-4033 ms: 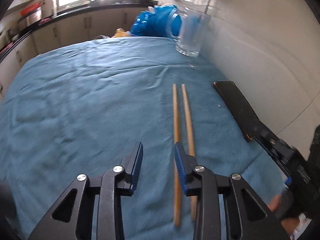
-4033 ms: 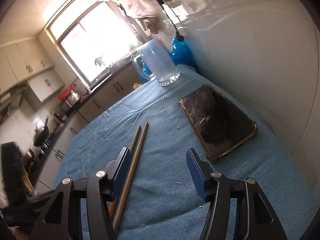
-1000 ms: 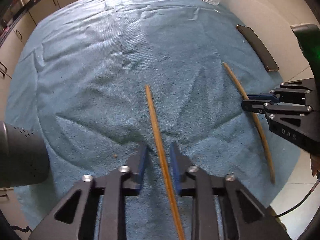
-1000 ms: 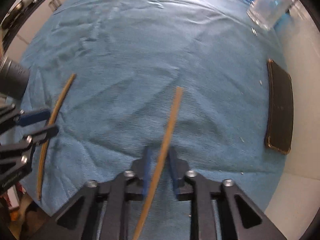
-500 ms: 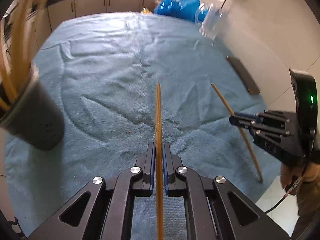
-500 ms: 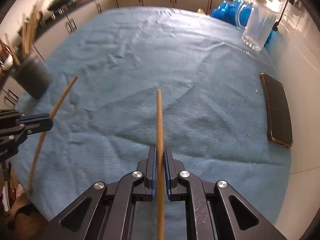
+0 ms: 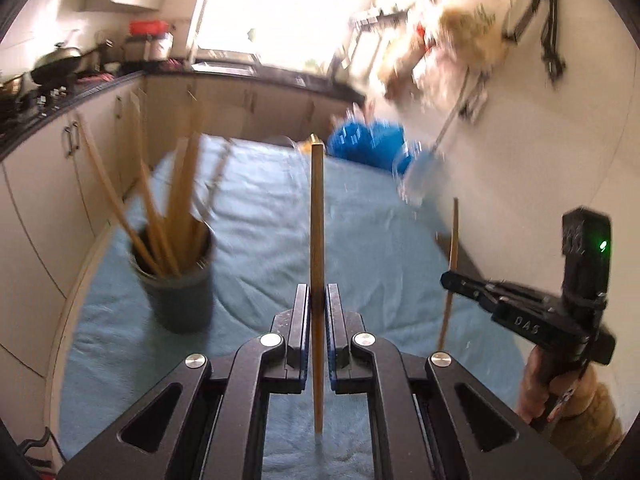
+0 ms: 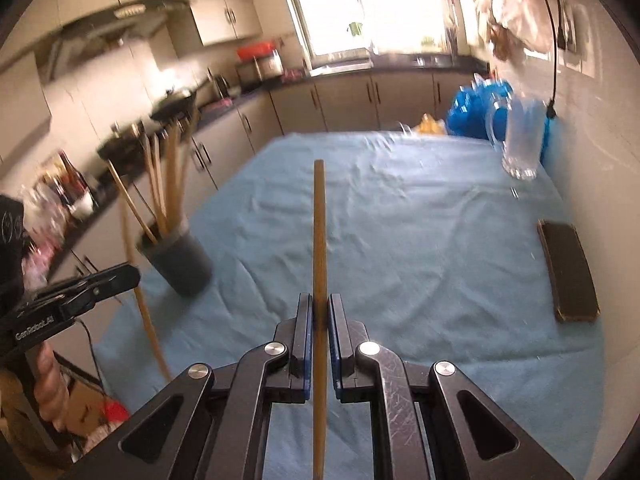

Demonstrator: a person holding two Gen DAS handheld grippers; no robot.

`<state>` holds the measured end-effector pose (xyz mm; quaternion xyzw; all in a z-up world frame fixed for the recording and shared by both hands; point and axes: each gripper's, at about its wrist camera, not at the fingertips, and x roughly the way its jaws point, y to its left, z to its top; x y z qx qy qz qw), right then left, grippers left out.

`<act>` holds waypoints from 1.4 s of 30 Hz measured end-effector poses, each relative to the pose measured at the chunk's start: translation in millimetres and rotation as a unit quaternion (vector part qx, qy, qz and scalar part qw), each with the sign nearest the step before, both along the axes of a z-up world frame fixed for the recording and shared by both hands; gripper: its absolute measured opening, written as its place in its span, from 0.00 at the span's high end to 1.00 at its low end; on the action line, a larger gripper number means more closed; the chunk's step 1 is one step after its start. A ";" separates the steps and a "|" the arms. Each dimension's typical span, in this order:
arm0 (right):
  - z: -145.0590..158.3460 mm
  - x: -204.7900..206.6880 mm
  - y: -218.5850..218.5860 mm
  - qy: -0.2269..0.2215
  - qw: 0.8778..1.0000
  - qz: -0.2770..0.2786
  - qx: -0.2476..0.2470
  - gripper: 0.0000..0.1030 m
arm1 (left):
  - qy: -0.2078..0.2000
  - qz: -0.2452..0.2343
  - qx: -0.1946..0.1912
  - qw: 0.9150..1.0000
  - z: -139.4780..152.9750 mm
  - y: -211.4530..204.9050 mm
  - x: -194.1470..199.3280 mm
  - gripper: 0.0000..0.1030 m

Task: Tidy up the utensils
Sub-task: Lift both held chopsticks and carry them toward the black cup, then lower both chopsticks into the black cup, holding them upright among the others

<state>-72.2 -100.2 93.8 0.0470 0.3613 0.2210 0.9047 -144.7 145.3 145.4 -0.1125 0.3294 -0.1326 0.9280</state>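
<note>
My left gripper (image 7: 318, 294) is shut on a wooden chopstick (image 7: 317, 216) that points up and away over the blue cloth. In the right wrist view my right gripper (image 8: 320, 304) is shut on a second wooden chopstick (image 8: 319, 224), also held off the table. Each gripper shows in the other's view: the right gripper (image 7: 450, 280) with its chopstick (image 7: 452, 240) at the right, the left gripper (image 8: 132, 274) with its chopstick (image 8: 138, 300) at the left. A dark utensil holder (image 7: 178, 292) with several wooden sticks stands left on the table; it shows again as the holder (image 8: 182, 260).
A glass mug (image 8: 522, 140) and a blue bag (image 8: 468, 110) sit at the table's far right by the wall. A dark phone (image 8: 568, 272) lies near the right edge. The blue cloth (image 8: 400, 220) covers the table. Kitchen counters run along the left and back.
Both grippers have risen and tilted up with their chopsticks, lifting them off the cloth. The utensil holder has come into fuller view on the left.
</note>
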 end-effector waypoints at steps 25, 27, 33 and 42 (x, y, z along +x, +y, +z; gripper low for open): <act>115.9 37.0 146.7 -0.143 0.984 0.061 0.087 0.92 | -0.135 0.138 0.053 0.980 99.4 98.2 -4.0 0.94; 116.9 36.8 152.5 -0.149 0.984 0.061 0.082 0.92 | -0.131 0.146 0.067 0.978 96.4 99.1 2.2 0.94; 117.1 35.5 160.1 -0.159 0.983 0.059 0.072 0.92 | -0.107 0.157 0.081 0.978 85.0 104.4 17.6 0.94; 114.9 32.4 165.0 -0.158 0.983 0.058 0.068 0.92 | -0.088 0.152 0.074 0.982 76.5 108.0 26.4 0.93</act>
